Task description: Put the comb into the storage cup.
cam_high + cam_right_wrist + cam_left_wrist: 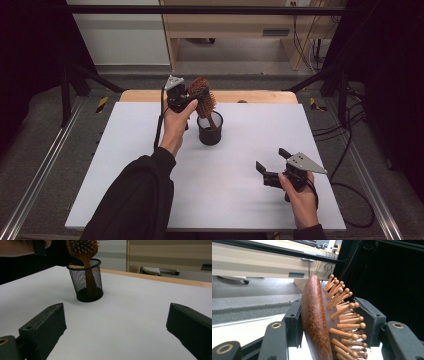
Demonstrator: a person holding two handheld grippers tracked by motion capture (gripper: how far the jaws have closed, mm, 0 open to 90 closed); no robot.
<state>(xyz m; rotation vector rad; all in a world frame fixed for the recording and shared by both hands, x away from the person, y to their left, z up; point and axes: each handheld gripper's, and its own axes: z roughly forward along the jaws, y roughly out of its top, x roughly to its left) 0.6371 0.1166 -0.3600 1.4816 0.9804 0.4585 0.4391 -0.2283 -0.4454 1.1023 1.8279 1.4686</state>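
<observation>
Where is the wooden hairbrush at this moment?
In the high view the wooden hairbrush is at the far middle of the table; its handle stands in the black mesh cup, and its head is between the jaws of the left gripper.

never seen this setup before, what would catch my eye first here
The wooden hairbrush stands out, its head between the jaws of the left gripper at the table's far middle, its handle down inside the black mesh cup. Nearer the front right, the right gripper hovers with jaws wide open over the bare white table.
</observation>
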